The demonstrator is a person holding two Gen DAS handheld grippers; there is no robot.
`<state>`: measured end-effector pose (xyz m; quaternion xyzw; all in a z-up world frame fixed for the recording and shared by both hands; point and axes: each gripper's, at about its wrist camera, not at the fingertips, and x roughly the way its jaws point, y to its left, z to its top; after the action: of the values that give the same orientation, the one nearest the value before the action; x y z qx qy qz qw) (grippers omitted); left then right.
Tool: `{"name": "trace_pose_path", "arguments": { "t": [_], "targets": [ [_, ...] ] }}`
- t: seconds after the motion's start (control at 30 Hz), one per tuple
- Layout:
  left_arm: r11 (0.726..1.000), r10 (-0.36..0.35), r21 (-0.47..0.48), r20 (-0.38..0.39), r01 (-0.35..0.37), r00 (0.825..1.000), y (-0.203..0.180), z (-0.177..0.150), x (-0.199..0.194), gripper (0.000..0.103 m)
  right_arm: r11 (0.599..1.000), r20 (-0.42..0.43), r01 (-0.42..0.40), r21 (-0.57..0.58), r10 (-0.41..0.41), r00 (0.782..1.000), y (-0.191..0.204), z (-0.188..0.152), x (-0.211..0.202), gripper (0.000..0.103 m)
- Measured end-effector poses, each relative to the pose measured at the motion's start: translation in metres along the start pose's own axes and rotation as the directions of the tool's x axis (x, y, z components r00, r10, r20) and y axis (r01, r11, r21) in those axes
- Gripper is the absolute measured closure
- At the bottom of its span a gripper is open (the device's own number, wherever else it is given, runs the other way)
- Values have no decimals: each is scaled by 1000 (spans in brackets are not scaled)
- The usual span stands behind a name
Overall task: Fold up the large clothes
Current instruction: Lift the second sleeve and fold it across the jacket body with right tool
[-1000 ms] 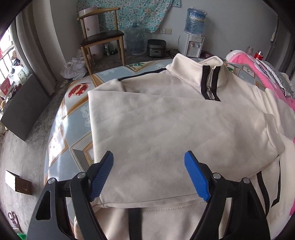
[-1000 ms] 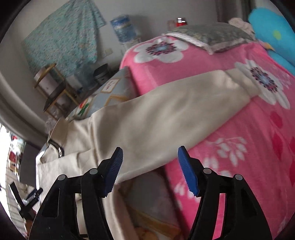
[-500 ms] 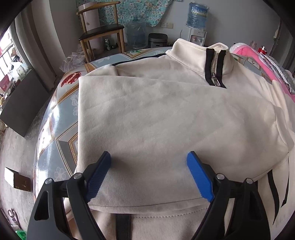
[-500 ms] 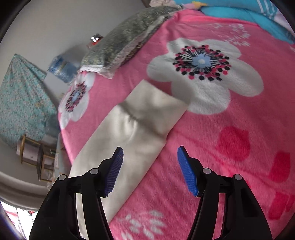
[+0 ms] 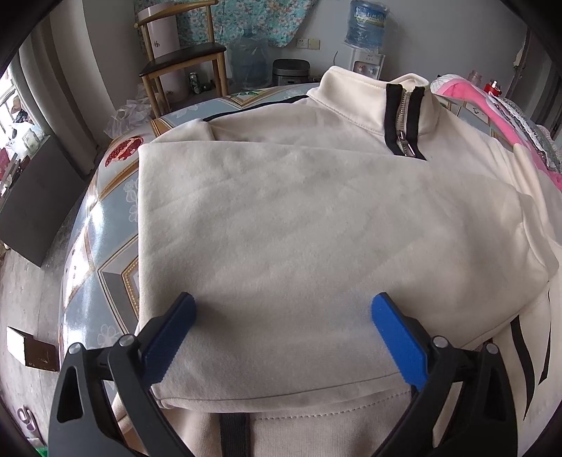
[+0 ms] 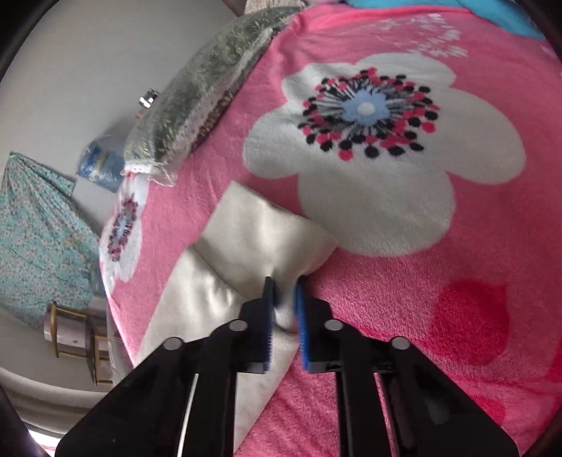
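Note:
A cream zip-neck sweatshirt (image 5: pixel 298 218) with black trim lies spread on a patterned table, its left sleeve folded across the chest. My left gripper (image 5: pixel 281 309) is open and hovers just above the folded sleeve near the hem. The other sleeve (image 6: pixel 224 281) stretches onto a pink flowered blanket (image 6: pixel 439 298). My right gripper (image 6: pixel 283 291) is shut on the cuff end of that sleeve (image 6: pixel 267 232), with cream cloth bunched between the blue pads.
The patterned table (image 5: pixel 102 246) drops off at the left. A wooden chair (image 5: pixel 182 66), water jugs (image 5: pixel 365 21) and a rice cooker (image 5: pixel 291 70) stand behind it. A grey-green pillow (image 6: pixel 200 98) lies on the blanket beyond the cuff.
My right gripper travelled along the sleeve to its cuff and closed on it. My left gripper moved forward and lower over the folded sleeve, staying open.

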<state>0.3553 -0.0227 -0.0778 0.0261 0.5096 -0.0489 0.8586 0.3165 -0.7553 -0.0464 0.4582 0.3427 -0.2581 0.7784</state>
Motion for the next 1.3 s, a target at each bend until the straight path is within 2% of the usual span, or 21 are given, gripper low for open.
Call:
{"name": "trace_pose_path", "arguments": {
  "t": [0.13, 0.27, 0.33, 0.43, 0.5, 0.63, 0.7, 0.87, 0.97, 1.13, 1.3],
  "targets": [
    [1000, -3, 4, -11, 3, 1000, 0, 1, 1, 5, 994, 64, -28, -109, 35, 997, 30, 0, -43, 94],
    [1000, -11, 17, -32, 11, 999, 0, 4, 0, 5, 967, 123, -67, -247, 99, 987, 73, -11, -101, 94],
    [999, -25, 21, 3, 25, 1000, 1, 4, -11, 5, 946, 140, -102, -308, 151, 979, 95, -20, -129, 94],
    [998, -31, 50, 100, 26, 994, -1, 3, -38, 5, 896, 159, -136, -423, 221, 962, 134, -44, -168, 94],
    [998, -17, 56, 129, 10, 991, 1, 5, -47, 5, 855, 161, -163, -492, 273, 948, 159, -65, -191, 94],
    [1000, -11, 25, 89, 9, 996, 11, 6, -39, 6, 752, 121, -227, -619, 377, 918, 207, -118, -225, 94],
    [1000, -13, 11, 73, 12, 997, 15, 4, -33, 11, 697, 76, -269, -664, 422, 904, 228, -146, -233, 94],
    [999, -27, -19, 74, 29, 997, 27, -1, -33, 19, 587, -55, -365, -722, 478, 877, 269, -209, -232, 94],
    [996, -50, -65, 81, 55, 995, 43, -6, -43, 22, 533, -134, -406, -742, 475, 869, 290, -252, -218, 94],
    [988, -70, -132, 84, 80, 994, 75, -20, -61, 33, 468, -314, -483, -740, 394, 864, 310, -336, -167, 94],
    [977, -96, -183, 89, 111, 991, 100, -39, -74, 36, 427, -418, -496, -756, 267, 868, 310, -430, -108, 94]
  ]
}}
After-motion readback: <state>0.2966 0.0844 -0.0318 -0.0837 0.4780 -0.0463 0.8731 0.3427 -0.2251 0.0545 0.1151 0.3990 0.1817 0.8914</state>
